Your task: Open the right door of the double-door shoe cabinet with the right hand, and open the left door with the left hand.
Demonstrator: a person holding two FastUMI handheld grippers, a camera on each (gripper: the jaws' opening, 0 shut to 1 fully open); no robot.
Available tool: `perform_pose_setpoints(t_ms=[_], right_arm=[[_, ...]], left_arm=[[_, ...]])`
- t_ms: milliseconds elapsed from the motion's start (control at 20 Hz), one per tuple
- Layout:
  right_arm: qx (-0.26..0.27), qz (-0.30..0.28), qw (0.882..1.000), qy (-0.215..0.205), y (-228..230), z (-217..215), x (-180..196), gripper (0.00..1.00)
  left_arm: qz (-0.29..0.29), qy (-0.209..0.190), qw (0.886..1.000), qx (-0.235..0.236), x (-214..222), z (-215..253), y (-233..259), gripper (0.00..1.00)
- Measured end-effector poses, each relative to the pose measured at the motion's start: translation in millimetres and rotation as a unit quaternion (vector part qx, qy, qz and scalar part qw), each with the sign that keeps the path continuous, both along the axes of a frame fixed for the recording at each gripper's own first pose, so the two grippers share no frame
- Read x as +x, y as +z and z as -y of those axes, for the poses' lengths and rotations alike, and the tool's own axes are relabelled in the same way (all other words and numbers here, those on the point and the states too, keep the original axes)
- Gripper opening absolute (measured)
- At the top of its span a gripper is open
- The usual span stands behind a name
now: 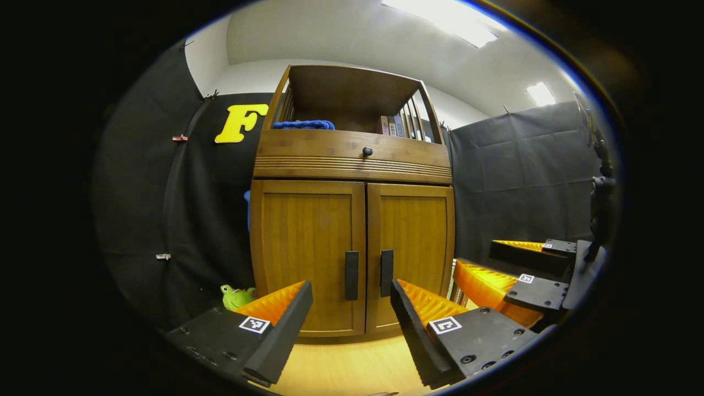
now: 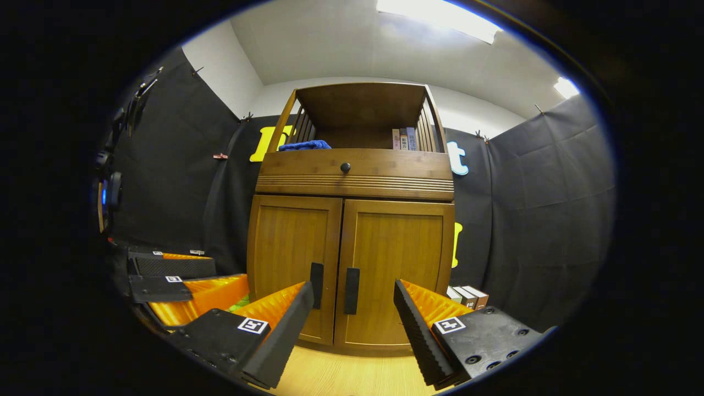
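The double-door shoe cabinet (image 1: 352, 220) fills the centre of the left gripper view, both doors flush and closed. The left door (image 1: 308, 256) and right door (image 1: 411, 256) carry dark vertical handles just either side of the middle seam. The left gripper (image 1: 352, 300) stands wide, holding nothing, short of the handles. In the right gripper view the right gripper (image 2: 353, 300) is likewise spread wide and empty before the right door handle (image 2: 352, 291). A blue cloth (image 1: 303, 125) lies on the upper shelf, left side.

Both views low — facing cabinet (image 1: 352, 220)
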State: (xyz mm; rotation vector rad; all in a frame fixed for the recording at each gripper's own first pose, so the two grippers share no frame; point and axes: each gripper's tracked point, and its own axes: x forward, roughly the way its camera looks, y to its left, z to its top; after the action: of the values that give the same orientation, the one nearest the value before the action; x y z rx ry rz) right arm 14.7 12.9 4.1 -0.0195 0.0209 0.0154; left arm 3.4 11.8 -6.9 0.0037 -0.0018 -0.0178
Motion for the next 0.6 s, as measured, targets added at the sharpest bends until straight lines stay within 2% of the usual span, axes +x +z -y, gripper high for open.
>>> perform_pose_setpoints(t_ms=[150, 200, 300, 350, 400, 600], right_arm=[[-0.004, -0.009, 1.0, 0.0, -12.4, -6.6, 16.4, 0.94], [-0.004, -0.014, 1.0, 0.003, -18.0, -10.9, 21.4, 0.94], [-0.003, -0.017, 1.0, 0.011, -26.5, -18.6, 35.2, 0.94], [-0.004, -0.018, 1.0, 0.005, -31.1, -19.6, 42.3, 0.92], [-0.004, -0.018, 1.0, 0.003, -35.4, -18.9, 51.3, 0.84], [0.002, -0.031, 1.0, 0.004, -53.5, -27.4, 80.4, 0.85]], left_arm=[[0.003, 0.006, 1.0, -0.009, -7.8, -16.9, 0.9, 0.89], [0.002, 0.007, 1.0, -0.011, -10.6, -21.8, -0.2, 0.86], [0.003, 0.012, 1.0, -0.013, -14.6, -33.2, 0.5, 0.89], [0.0, 0.016, 1.0, -0.015, -16.5, -38.7, -0.6, 0.89], [-0.003, 0.02, 1.0, -0.016, -20.2, -44.0, -2.9, 0.89], [-0.012, 0.037, 0.999, -0.004, -26.3, -69.2, -7.6, 0.89]])
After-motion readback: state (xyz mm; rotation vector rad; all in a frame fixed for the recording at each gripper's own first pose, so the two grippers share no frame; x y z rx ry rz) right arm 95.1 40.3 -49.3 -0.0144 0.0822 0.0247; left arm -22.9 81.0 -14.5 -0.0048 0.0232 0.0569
